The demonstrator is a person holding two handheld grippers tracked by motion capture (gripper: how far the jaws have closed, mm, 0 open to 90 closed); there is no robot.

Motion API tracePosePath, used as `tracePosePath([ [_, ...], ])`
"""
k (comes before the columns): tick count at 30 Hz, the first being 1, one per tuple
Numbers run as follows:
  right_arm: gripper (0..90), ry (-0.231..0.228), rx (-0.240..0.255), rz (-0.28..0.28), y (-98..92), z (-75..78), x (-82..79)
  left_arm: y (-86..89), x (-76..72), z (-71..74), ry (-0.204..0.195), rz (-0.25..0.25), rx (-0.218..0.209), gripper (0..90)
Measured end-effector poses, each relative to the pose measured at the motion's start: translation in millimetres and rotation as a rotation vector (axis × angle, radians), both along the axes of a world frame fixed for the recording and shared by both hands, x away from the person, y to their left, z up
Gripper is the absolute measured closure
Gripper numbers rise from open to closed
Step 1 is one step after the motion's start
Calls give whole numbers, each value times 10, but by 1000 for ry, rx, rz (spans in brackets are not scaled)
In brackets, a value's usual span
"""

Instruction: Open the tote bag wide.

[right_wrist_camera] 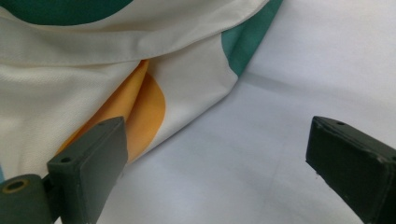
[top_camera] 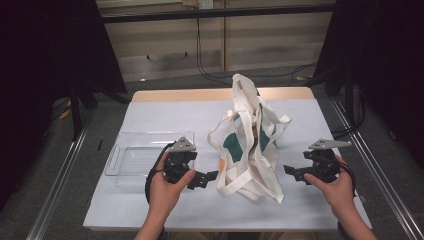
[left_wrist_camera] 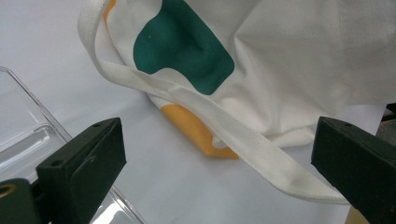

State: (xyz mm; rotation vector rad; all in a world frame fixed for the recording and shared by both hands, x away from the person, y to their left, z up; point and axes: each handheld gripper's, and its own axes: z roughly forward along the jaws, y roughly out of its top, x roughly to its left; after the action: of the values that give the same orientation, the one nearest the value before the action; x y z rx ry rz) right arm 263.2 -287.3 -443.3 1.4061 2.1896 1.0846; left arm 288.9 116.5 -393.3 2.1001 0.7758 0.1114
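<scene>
A cream cloth tote bag (top_camera: pixel 250 145) with green and orange patches stands crumpled in the middle of the white-covered table (top_camera: pixel 165 215). My left gripper (top_camera: pixel 209 179) is just left of the bag's base, jaws wide apart and pointing at it. In the left gripper view a cream strap (left_wrist_camera: pixel 243 140) lies on the table between the jaws, untouched, below the bag (left_wrist_camera: pixel 280 70). My right gripper (top_camera: pixel 290 171) is open at the bag's right side. Its own view has the bag's orange patch (right_wrist_camera: pixel 140 112) beyond the left jaw, with bare table between the jaws.
A clear plastic tray (top_camera: pixel 131 161) lies flat to the left of the left hand; its corner (left_wrist_camera: pixel 28 140) is beside the left jaw. Dark frame posts stand at both sides of the table. Bare table lies in front of the bag.
</scene>
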Motion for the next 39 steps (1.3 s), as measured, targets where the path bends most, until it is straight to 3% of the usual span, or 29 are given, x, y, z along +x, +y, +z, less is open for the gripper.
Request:
tracePosePath([
  [11,53,-7,11,-16,-27,9,23,-19,21,-4,5,-4,7,28],
  [19,53,1,8,-22,-16,-3,98,-67,86,72,-4,-6,-5,28],
  [27,55,-10,7,-38,-20,130,231,-93,244,126,-19,0,0,28],
  [32,54,-15,42,-37,13,230,350,-148,357,180,-4,-4,-21,28],
  [39,61,-35,17,-32,83,329,452,-221,516,185,18,26,-16,26],
])
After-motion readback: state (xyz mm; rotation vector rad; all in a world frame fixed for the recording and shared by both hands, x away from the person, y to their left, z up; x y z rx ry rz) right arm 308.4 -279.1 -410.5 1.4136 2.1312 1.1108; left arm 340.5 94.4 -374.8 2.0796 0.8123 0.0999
